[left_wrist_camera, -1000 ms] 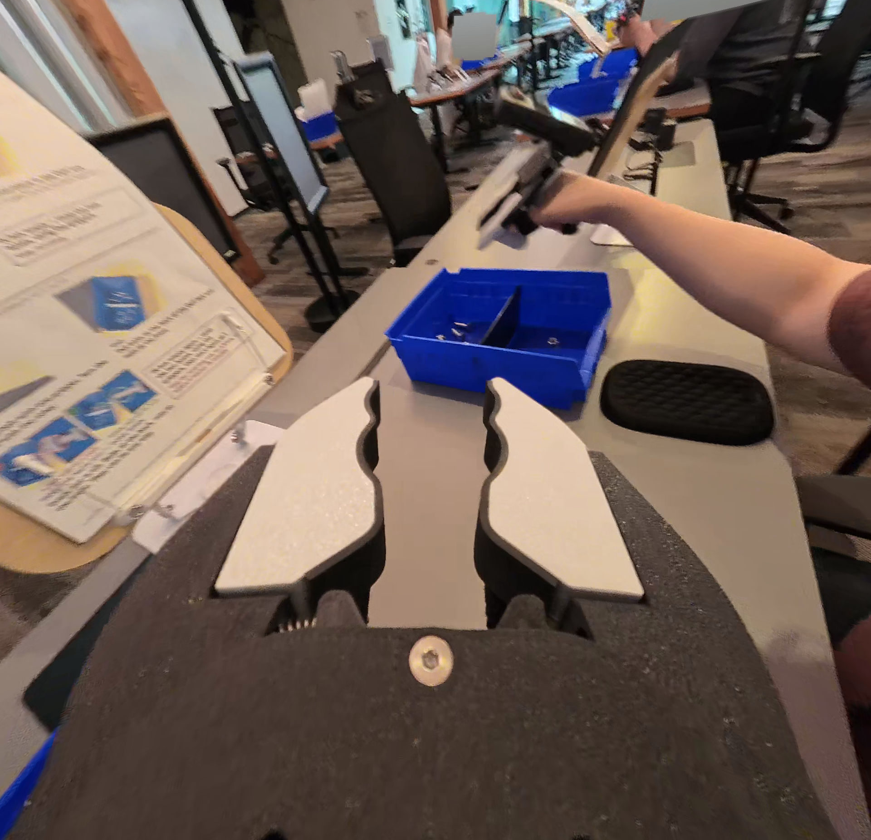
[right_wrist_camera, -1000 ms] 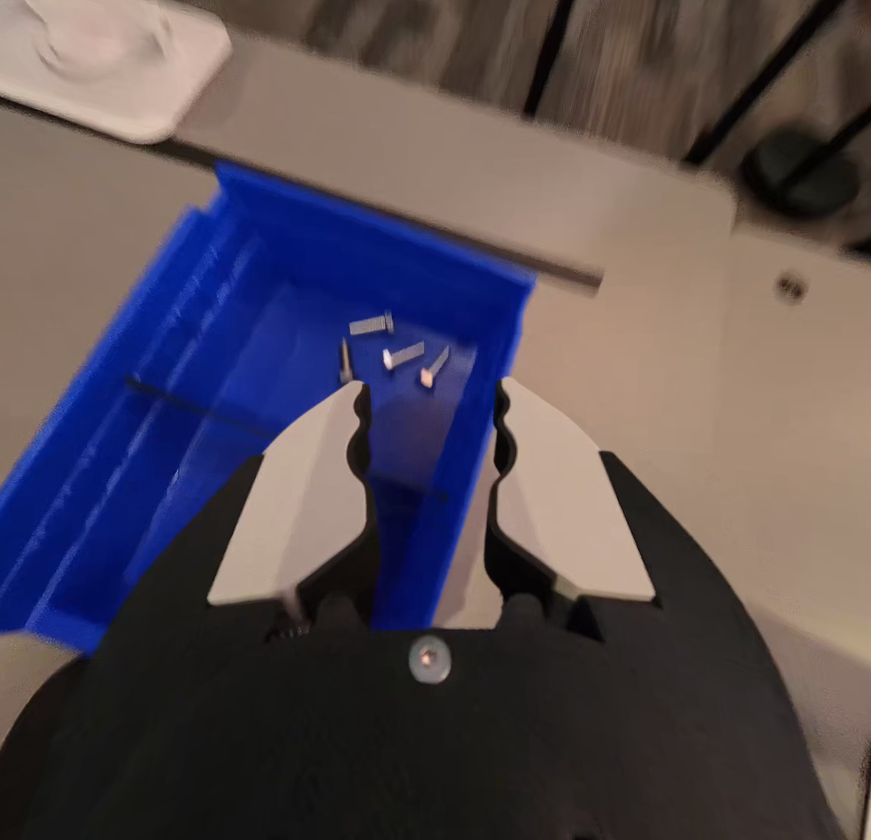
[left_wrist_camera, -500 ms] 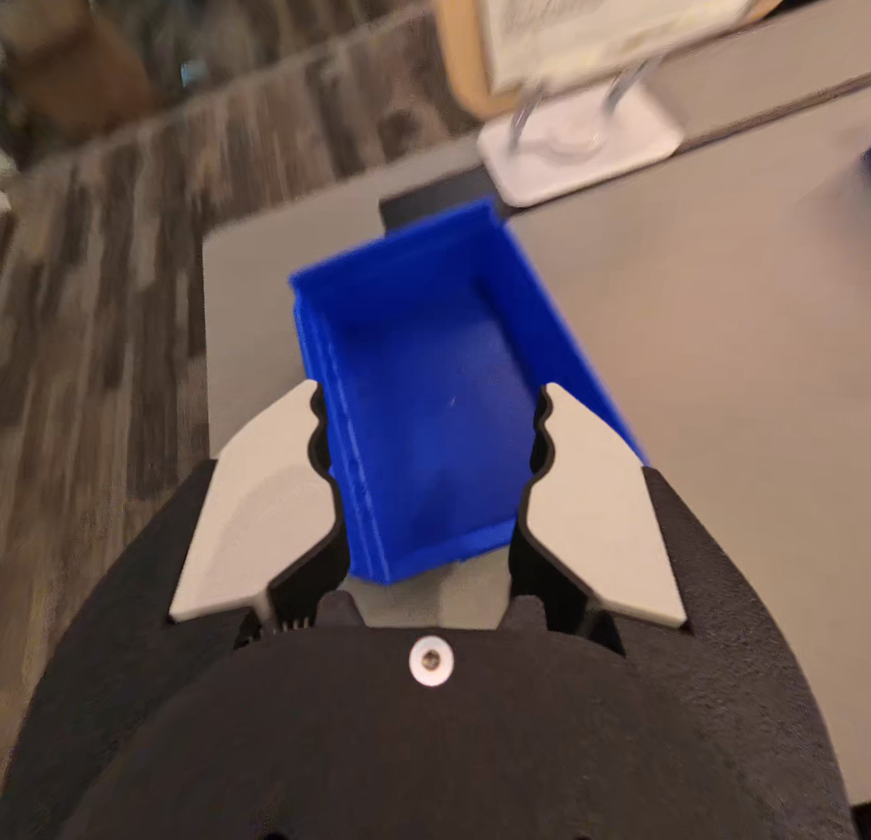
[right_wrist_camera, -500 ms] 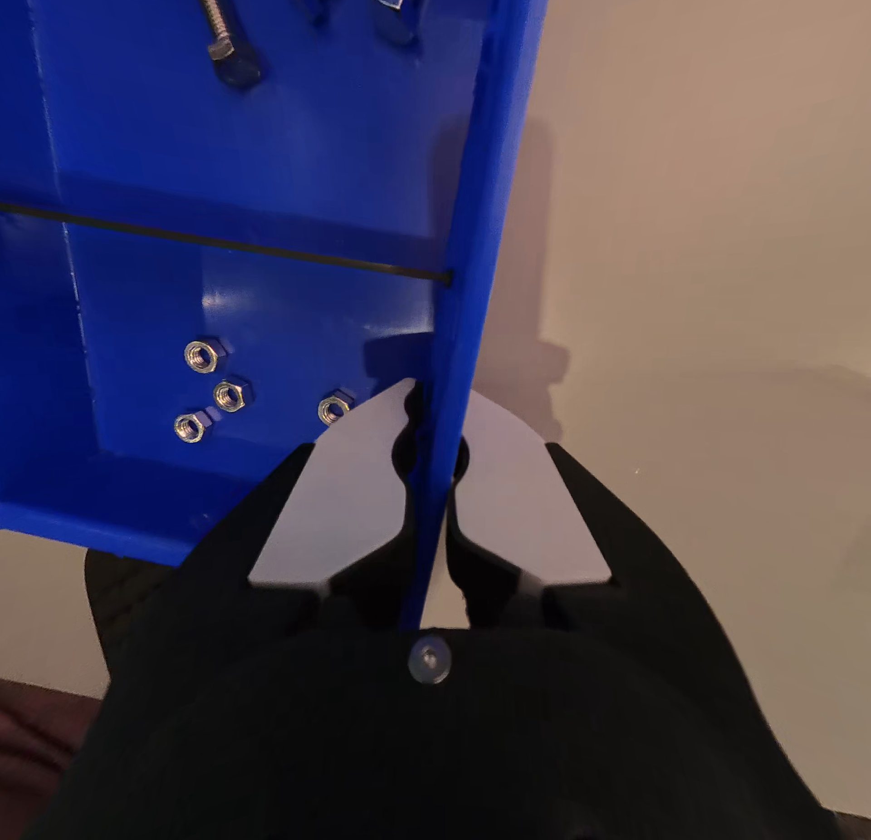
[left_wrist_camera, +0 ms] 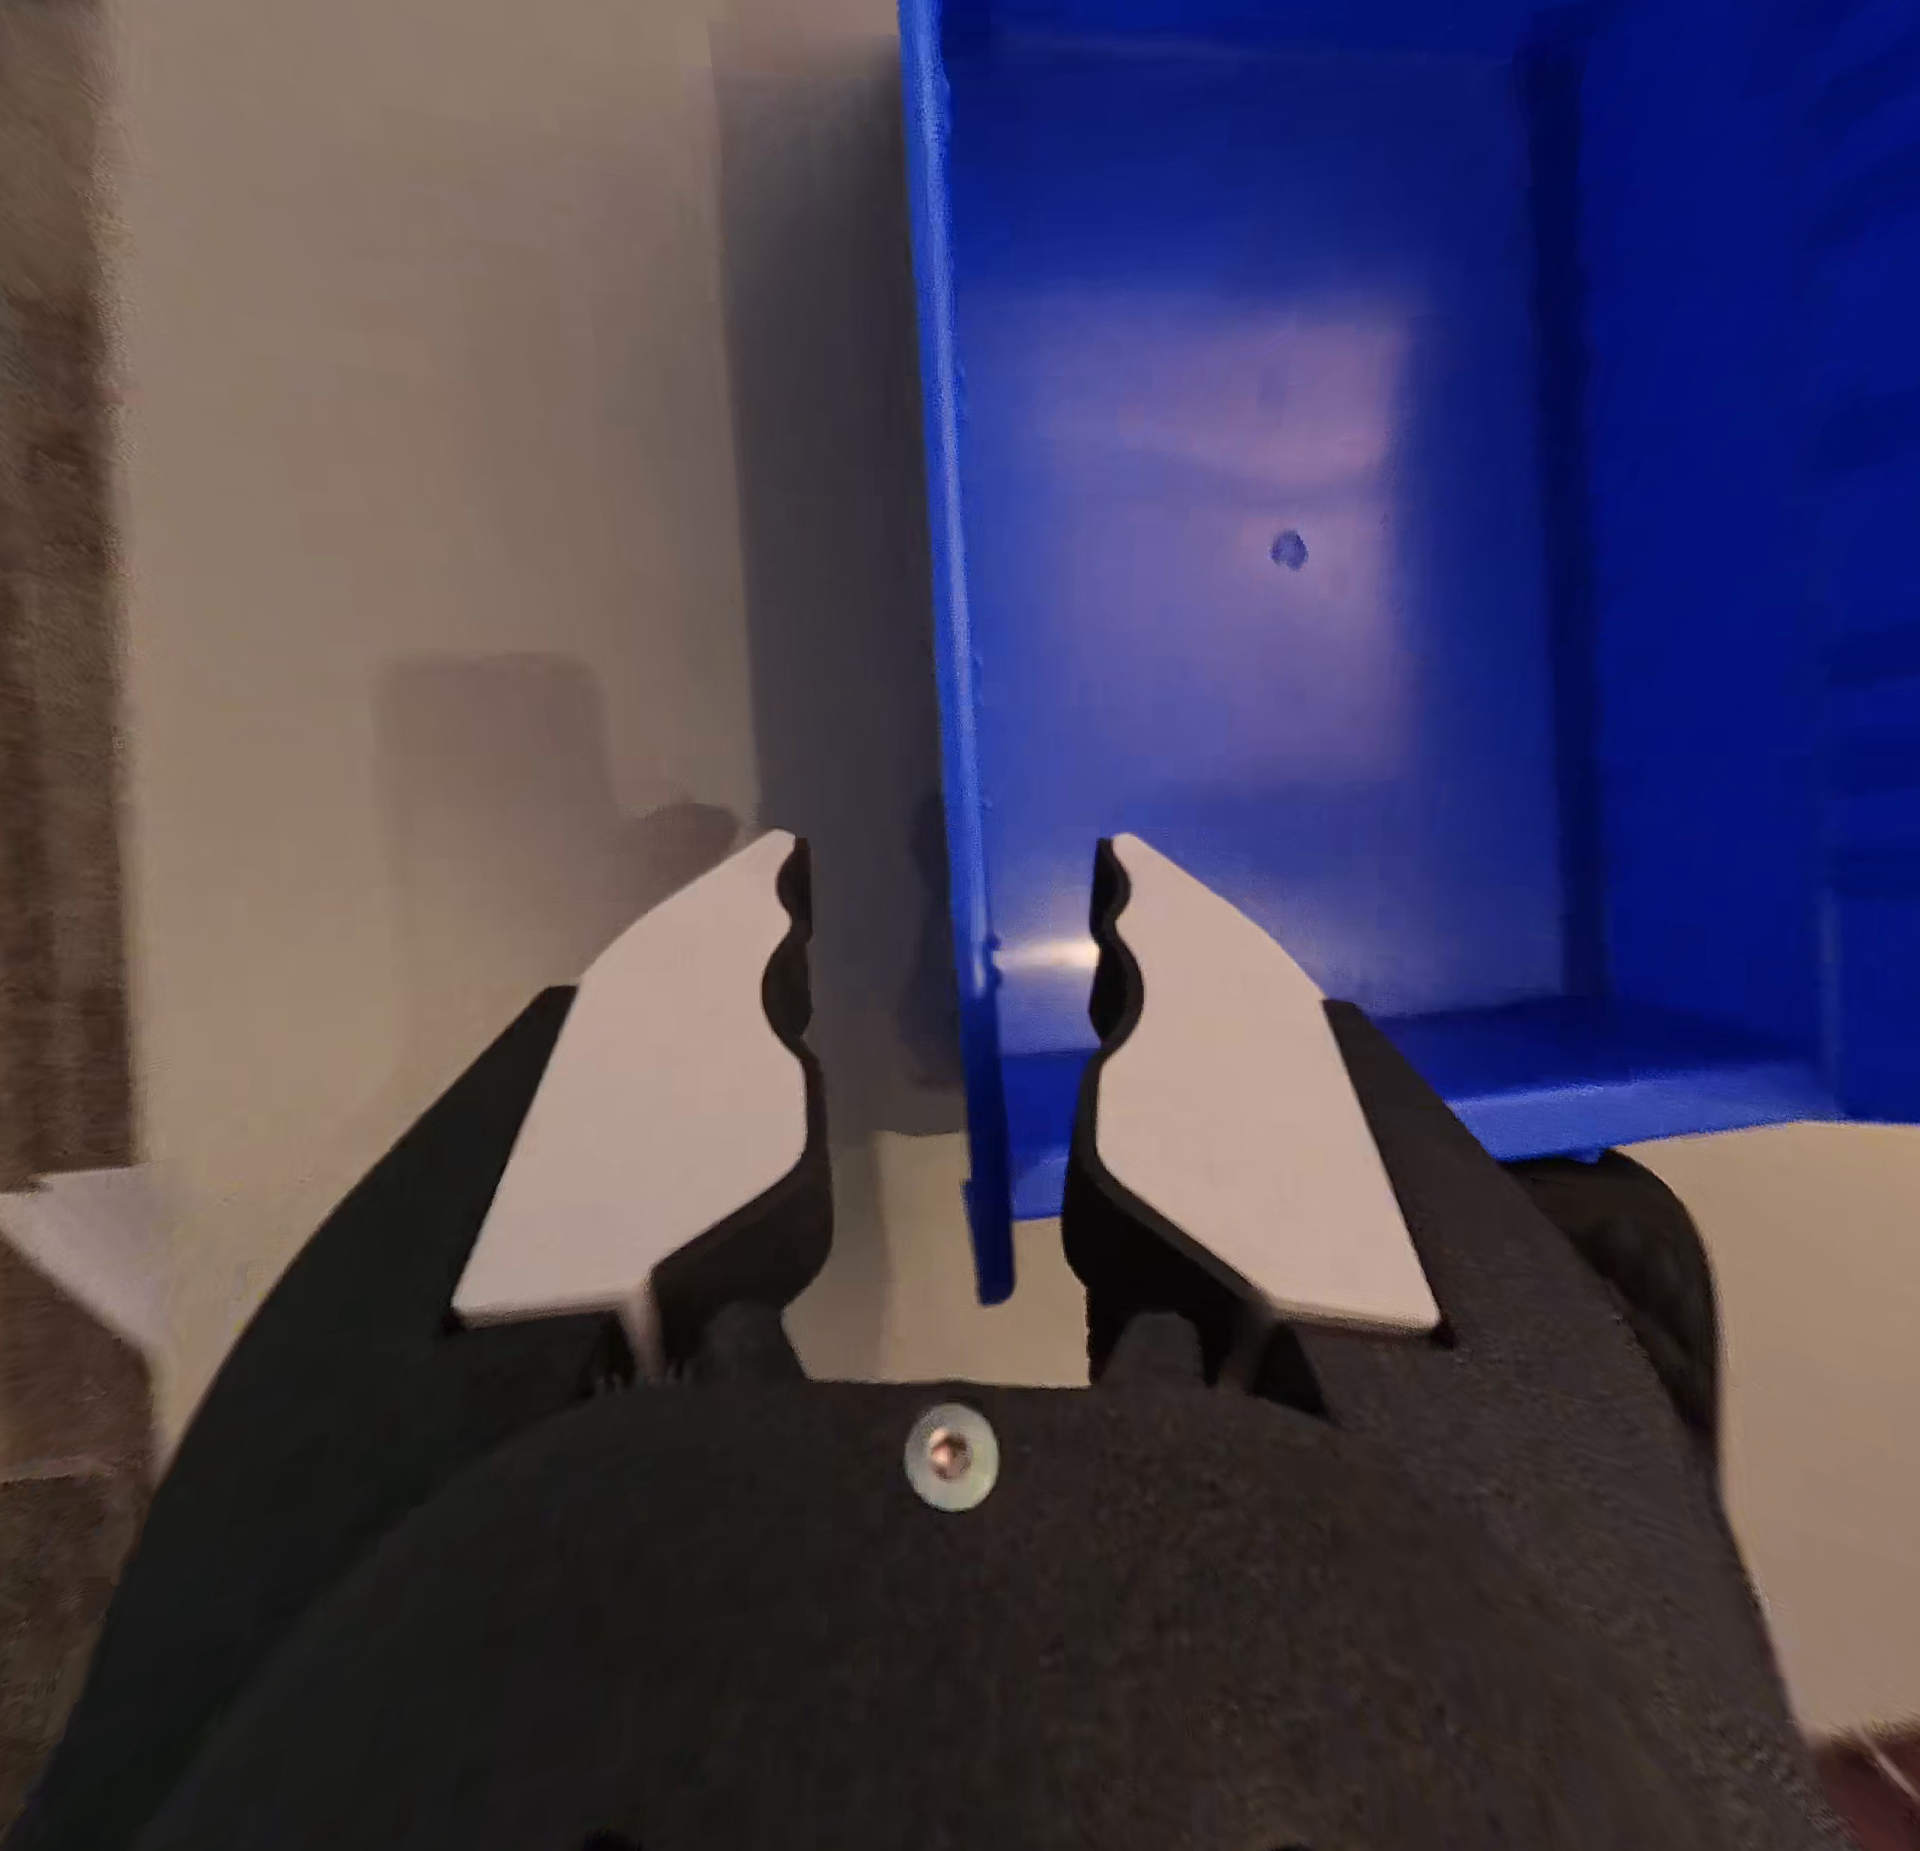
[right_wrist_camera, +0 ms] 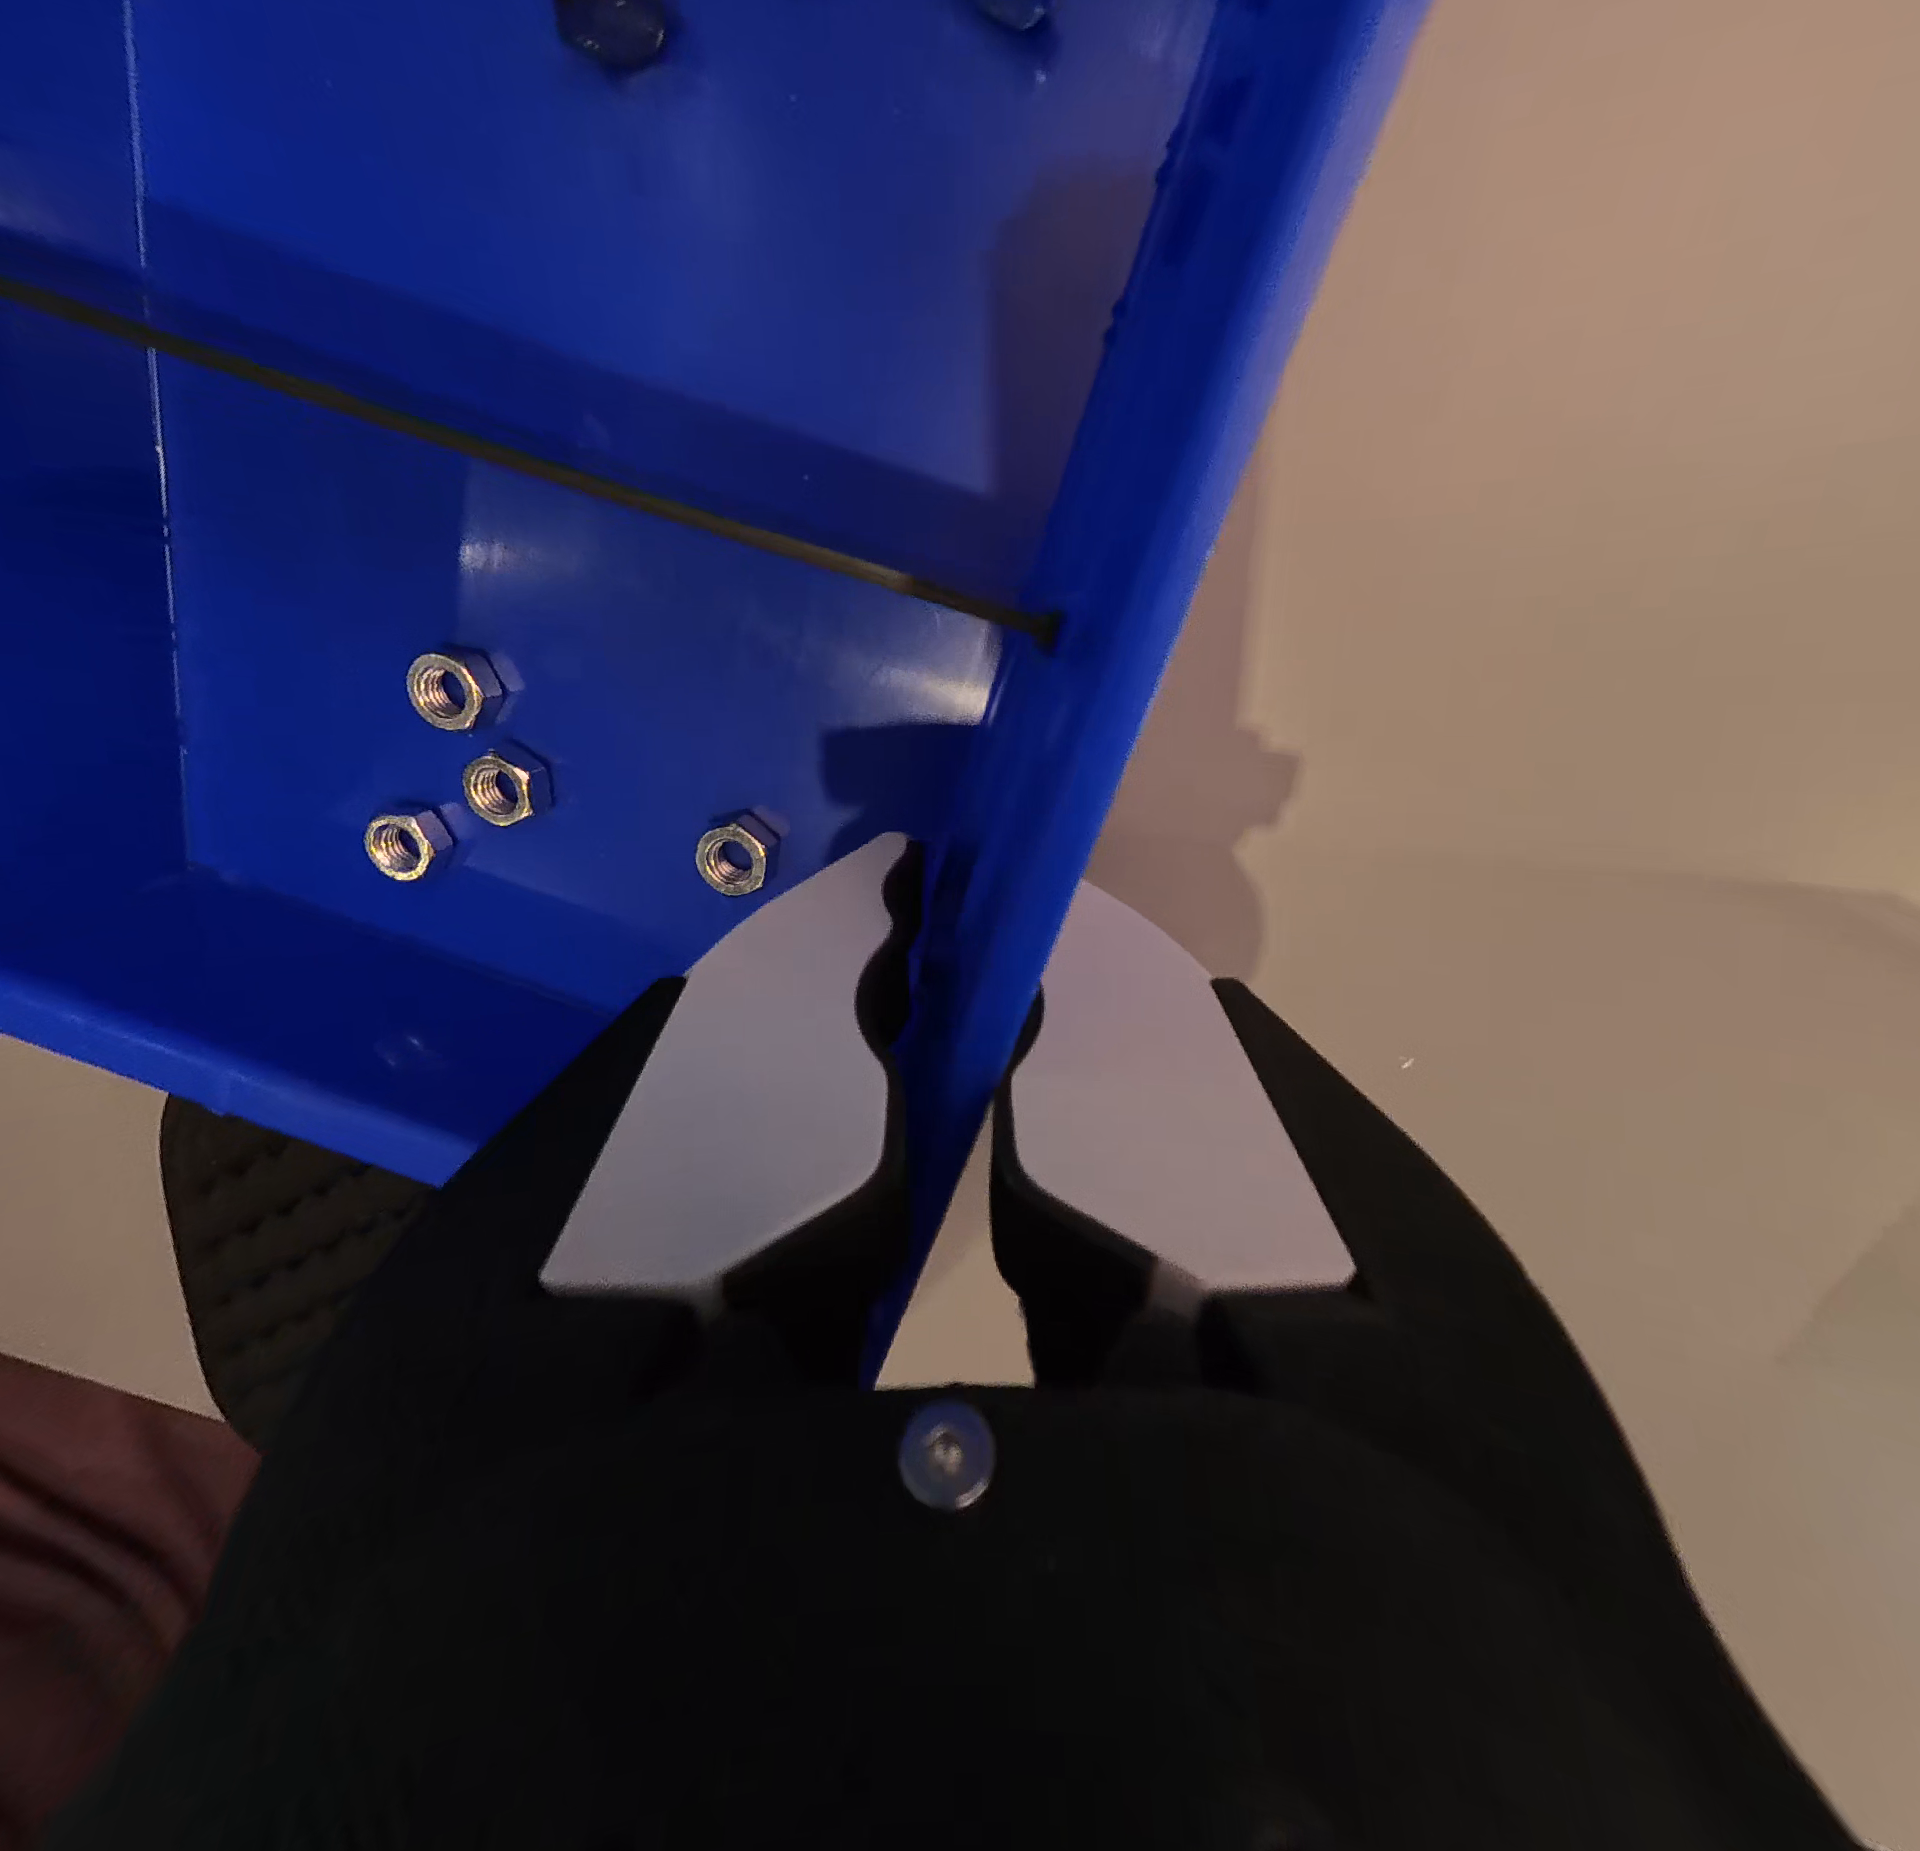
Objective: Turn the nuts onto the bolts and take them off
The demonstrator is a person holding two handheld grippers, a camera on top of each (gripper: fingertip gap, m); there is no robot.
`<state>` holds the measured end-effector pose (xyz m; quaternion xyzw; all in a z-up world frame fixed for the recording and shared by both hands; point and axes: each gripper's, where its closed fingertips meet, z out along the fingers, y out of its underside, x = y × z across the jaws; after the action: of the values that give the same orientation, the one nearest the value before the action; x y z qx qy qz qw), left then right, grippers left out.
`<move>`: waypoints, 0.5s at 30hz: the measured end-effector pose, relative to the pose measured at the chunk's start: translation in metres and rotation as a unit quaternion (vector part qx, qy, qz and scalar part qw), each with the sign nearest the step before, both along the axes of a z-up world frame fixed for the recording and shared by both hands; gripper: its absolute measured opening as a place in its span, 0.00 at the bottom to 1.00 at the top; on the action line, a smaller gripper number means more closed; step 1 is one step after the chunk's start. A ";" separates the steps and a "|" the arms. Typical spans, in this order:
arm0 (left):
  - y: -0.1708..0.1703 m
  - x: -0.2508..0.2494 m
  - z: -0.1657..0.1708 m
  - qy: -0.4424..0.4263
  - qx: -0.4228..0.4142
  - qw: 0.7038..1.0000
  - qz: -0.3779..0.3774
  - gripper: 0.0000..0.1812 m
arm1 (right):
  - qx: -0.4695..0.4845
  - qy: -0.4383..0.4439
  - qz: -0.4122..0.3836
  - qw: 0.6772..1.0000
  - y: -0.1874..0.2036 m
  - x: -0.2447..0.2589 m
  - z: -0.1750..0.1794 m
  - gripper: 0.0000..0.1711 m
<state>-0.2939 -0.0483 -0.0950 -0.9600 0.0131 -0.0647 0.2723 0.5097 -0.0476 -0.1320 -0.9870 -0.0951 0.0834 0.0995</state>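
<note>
Here, the left gripper [left_wrist_camera: 948,845] straddles the side wall of an empty blue bin [left_wrist_camera: 1714,347], fingers [left_wrist_camera: 675,1053] spread wide, neither touching the wall; only this view shows that bin, on a pale table [left_wrist_camera: 416,347]. The right gripper [right_wrist_camera: 951,871] is clamped on the side wall of a divided blue bin [right_wrist_camera: 1164,554]. Only this view shows hardware: four shiny hex nuts [right_wrist_camera: 499,785] loose in the near compartment, bolt heads [right_wrist_camera: 608,9] past the thin black divider [right_wrist_camera: 520,456]. A black mat [right_wrist_camera: 260,1230] sits under the bin's near edge.
</note>
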 end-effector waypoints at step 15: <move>-0.002 0.095 -0.029 0.055 -0.066 0.992 -0.093 0.09 | 0.012 -0.005 -0.024 1.000 -0.001 -0.100 0.001 0.05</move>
<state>-0.1989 -0.0505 -0.1243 -0.9725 0.1132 -0.0372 0.2002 0.4099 -0.0482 -0.1311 -0.9881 -0.0726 0.0754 0.1124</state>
